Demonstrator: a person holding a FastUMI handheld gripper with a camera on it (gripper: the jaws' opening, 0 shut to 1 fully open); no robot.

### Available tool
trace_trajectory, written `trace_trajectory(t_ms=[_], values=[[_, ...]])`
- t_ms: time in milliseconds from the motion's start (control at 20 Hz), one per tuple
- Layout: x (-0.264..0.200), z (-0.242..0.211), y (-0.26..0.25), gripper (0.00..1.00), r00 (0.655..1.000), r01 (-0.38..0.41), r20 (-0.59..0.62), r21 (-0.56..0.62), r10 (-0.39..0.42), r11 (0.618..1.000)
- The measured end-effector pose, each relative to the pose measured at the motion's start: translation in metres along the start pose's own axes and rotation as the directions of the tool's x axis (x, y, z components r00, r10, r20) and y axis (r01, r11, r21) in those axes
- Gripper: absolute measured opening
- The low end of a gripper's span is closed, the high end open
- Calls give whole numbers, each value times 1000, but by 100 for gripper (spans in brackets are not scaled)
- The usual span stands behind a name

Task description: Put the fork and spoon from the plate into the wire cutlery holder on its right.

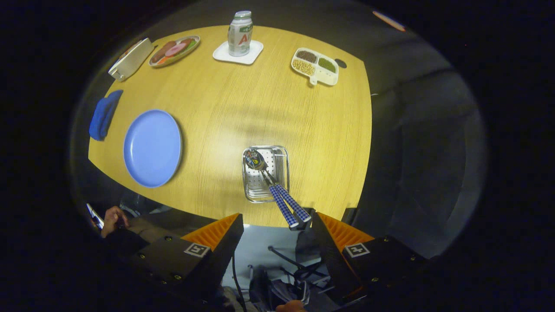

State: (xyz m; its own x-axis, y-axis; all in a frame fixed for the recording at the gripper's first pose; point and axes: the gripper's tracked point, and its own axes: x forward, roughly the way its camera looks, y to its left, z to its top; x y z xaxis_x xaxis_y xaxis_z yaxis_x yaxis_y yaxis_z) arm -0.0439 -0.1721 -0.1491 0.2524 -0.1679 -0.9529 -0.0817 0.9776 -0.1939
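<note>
Spread wide and holding nothing, the tool hangs above the spoon and fork standing in the holder, right of the plate.

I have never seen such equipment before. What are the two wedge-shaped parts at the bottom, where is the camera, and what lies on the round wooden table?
No robot arm is here. A person carries a hand-held two-finger gripper, and the wedges are its two fingers. The camera rides on the gripper and looks forward along them, down onto the round wooden table. The fingers stand apart and hold nothing.

Just ahead of them stands the square wire cutlery holder. The fork and spoon with checked handles are already inside it, handles leaning toward the fingers. To its left lies the empty round blue plate, with a folded blue cloth beyond it.

At the far edge are a white box, an oval dish of food, a white bottle on a square white coaster, and a divided white tray of beans.
</note>
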Motion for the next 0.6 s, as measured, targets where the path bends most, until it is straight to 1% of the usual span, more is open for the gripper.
trace_trajectory(t_ms=[50,150,250,300,400,450,500,550,600], values=[[-5,10,8,97,996,-12,86,13,11,1000],[-18,28,25,97,967,-26,255,40,15,999],[-33,40,42,97,917,-52,399,79,16,996],[-45,49,50,97,882,-65,471,92,14,994],[-68,65,59,97,790,-67,613,111,-15,992],[-84,74,59,97,730,-54,682,118,-42,992],[-105,83,62,97,664,-36,744,128,-72,991],[-122,90,65,97,594,-25,798,139,-97,990],[-139,97,66,97,532,-16,838,156,-124,988]])
